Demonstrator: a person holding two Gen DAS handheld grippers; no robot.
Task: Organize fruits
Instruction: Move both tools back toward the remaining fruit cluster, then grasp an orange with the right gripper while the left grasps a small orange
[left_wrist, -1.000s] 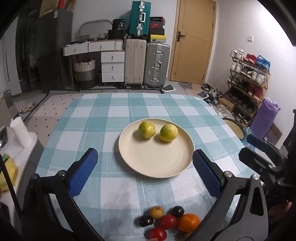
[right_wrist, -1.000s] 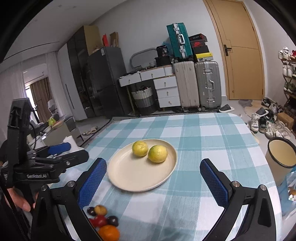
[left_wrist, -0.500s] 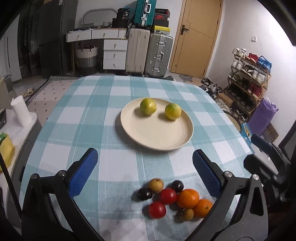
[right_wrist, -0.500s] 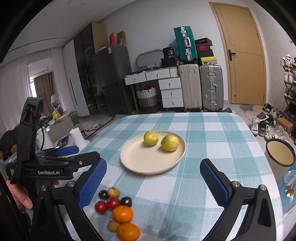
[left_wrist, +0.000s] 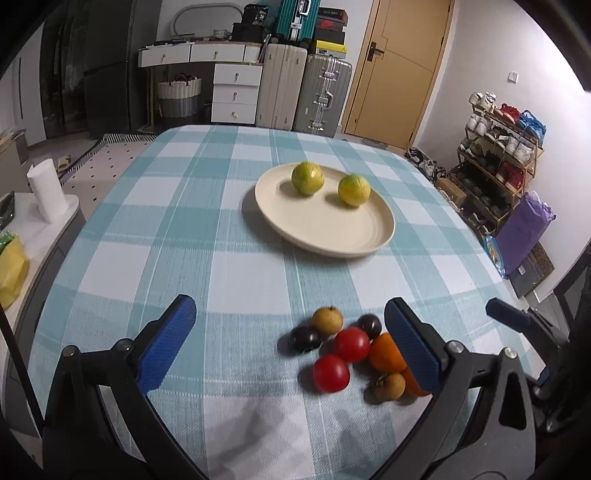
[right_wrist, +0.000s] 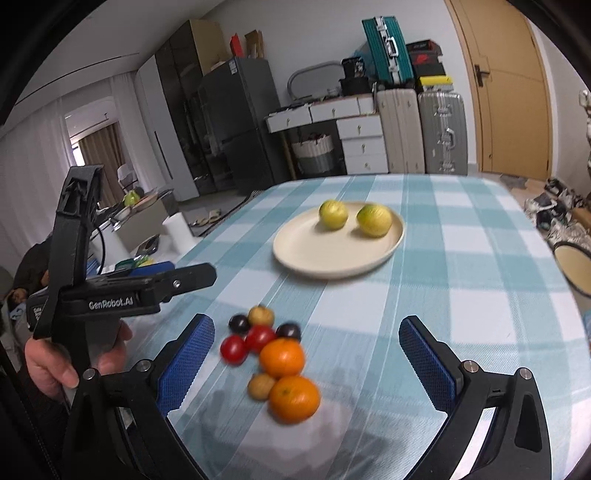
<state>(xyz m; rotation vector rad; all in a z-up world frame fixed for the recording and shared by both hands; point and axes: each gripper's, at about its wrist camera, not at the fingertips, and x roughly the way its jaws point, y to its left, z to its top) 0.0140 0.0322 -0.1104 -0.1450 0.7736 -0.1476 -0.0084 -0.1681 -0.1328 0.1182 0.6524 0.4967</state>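
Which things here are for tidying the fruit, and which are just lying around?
For the job:
- cream plate holding two yellow-green citrus fruits
- fruit pile on the tablecloth
- left hand-held gripper, right hand-held gripper

Lying about:
- suitcases
- shoe rack
- paper towel roll

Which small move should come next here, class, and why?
Probably lower the right tool onto the nearer orange. Both tools are open and hold nothing, the loose fruits lie clustered on the tablecloth before them, and the plate holds only two yellow-green citrus fruits, with room to spare.
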